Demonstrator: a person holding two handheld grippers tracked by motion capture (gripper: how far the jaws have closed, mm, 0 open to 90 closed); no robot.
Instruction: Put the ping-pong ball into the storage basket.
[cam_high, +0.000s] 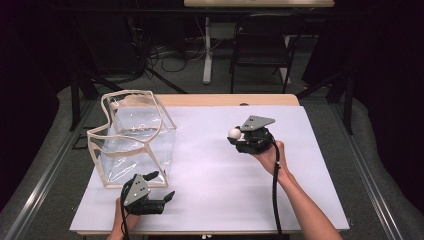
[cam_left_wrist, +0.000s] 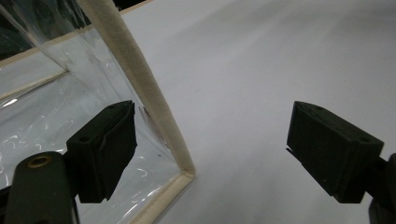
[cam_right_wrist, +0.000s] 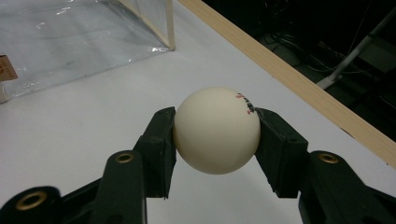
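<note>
A white ball (cam_right_wrist: 216, 129) with small red and black print sits squeezed between the two black jaws of my right gripper (cam_right_wrist: 215, 140). From above, the ball (cam_high: 234, 133) and right gripper (cam_high: 236, 135) are held over the white table cover, right of centre. A clear plastic bag (cam_high: 134, 137) with cream fabric edging stands open at the table's left. My left gripper (cam_high: 161, 186) is at the bag's near corner with its jaws wide open; the bag's cream corner seam (cam_left_wrist: 140, 88) runs between them, close to the left jaw.
A white sheet (cam_high: 210, 165) covers the table, with a wooden strip (cam_high: 230, 100) along its far edge. Beyond the table stand a dark chair (cam_high: 262, 45), a white table leg (cam_high: 207, 50) and loose cables on the floor.
</note>
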